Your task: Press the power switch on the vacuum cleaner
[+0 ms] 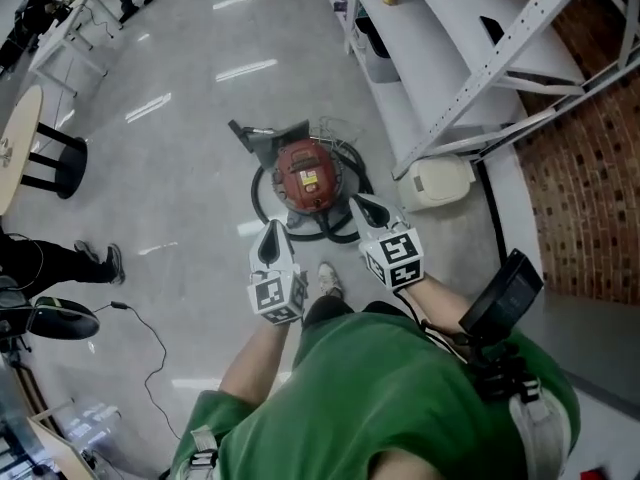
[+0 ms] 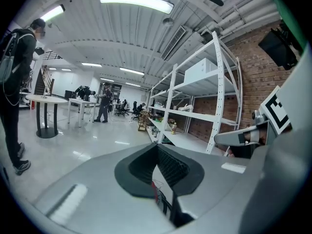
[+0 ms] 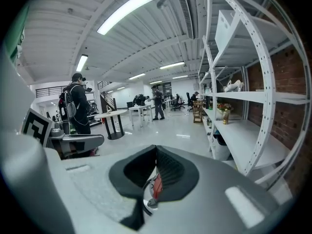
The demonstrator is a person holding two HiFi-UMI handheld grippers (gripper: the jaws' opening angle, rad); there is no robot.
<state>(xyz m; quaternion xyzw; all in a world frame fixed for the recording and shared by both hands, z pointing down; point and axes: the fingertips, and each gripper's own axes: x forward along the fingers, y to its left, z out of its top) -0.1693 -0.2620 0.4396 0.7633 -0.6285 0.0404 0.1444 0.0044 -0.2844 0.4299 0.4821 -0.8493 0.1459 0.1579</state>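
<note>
The vacuum cleaner (image 1: 305, 175) is a round red canister standing on the grey floor, with a black hose (image 1: 268, 208) coiled around its base and a grey floor nozzle (image 1: 262, 140) behind it. My left gripper (image 1: 272, 232) hangs just in front of its near-left side, jaws together and empty. Over its near-right side my right gripper (image 1: 363, 204) is also shut and empty. Neither touches it. A sliver of red vacuum (image 3: 157, 186) shows through the slit below the closed tips of the right gripper (image 3: 156, 149). The left gripper (image 2: 157, 146) shows the same closed tips.
White metal shelving (image 1: 450, 58) runs along the brick wall at the right, with a white bin (image 1: 437, 181) at its foot. A wire basket (image 1: 335, 133) sits behind the vacuum. At the left are a round table (image 1: 15, 143), a black stool (image 1: 55, 163), a person's legs (image 1: 60, 260) and a floor cable (image 1: 150, 348).
</note>
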